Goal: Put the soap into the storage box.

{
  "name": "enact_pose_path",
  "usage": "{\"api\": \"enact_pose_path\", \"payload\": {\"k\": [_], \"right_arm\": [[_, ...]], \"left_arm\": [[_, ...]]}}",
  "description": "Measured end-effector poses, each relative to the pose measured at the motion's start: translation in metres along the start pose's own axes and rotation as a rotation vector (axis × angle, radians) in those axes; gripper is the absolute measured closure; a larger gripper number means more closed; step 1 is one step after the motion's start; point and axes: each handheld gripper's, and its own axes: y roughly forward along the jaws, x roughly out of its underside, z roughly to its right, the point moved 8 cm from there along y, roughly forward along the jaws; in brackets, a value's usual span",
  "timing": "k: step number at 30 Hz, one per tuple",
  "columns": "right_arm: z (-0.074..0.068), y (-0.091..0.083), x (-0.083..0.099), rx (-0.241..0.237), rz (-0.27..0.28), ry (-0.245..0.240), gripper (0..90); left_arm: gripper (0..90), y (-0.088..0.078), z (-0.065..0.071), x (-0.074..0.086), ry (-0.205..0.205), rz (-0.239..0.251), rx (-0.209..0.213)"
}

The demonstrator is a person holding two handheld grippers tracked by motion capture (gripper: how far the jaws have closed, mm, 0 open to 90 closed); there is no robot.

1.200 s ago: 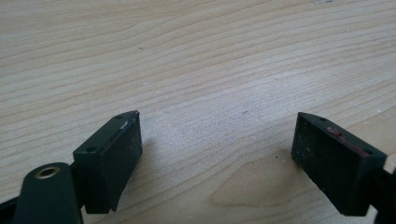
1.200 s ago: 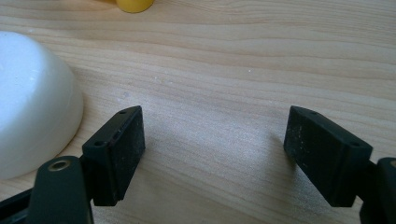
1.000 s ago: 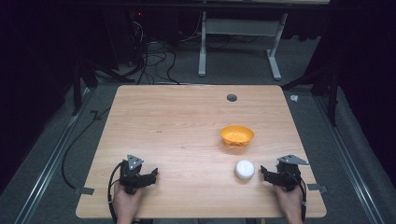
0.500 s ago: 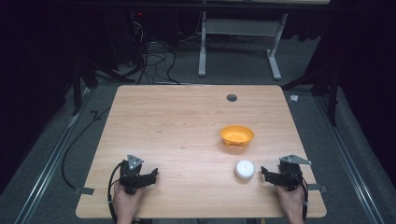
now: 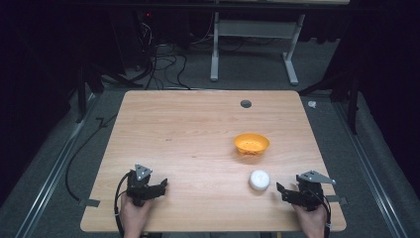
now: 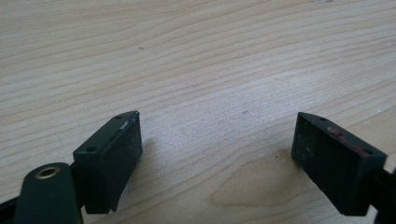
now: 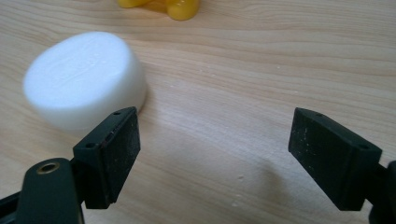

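A white round puck (image 5: 259, 179) lies on the wooden table (image 5: 198, 134), with an orange bowl (image 5: 251, 144) just beyond it. My right gripper (image 5: 282, 191) rests near the front right edge, a short way right of the puck, jaws open and empty. In the right gripper view the puck (image 7: 84, 79) sits ahead and left of the left jaw, and the bowl's yellow-orange base (image 7: 161, 8) shows at the top. My left gripper (image 5: 161, 186) rests at the front left, jaws open over bare wood (image 6: 210, 93).
A small dark round hole (image 5: 245, 103) marks the table's far side. Beyond the table stand a grey desk frame (image 5: 252, 44) and loose cables (image 5: 158, 59) on the carpet. Tape strips (image 5: 89, 202) stick at the table's front corners.
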Motion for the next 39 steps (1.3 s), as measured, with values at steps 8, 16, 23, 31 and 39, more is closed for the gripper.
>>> {"api": "enact_pose_path", "payload": {"k": [8,16,23,31,39], "right_arm": [[-0.022,-0.007,0.001,-0.048,0.014,-0.04,17.3],[-0.038,-0.004,-0.002,-0.081,0.014,-0.06,17.2],[-0.051,0.004,-0.007,-0.105,0.009,-0.087,16.6],[-0.062,0.014,-0.014,-0.118,-0.005,-0.115,15.7],[-0.067,0.025,-0.018,-0.111,-0.017,-0.131,15.7]], "left_arm": [[16.7,0.0,0.0,0.0,0.0,0.0,0.0],[16.6,0.0,0.0,0.0,0.0,0.0,0.0],[16.6,0.0,0.0,0.0,0.0,0.0,0.0],[16.6,0.0,0.0,0.0,0.0,0.0,0.0],[16.6,0.0,0.0,0.0,0.0,0.0,0.0]]}}
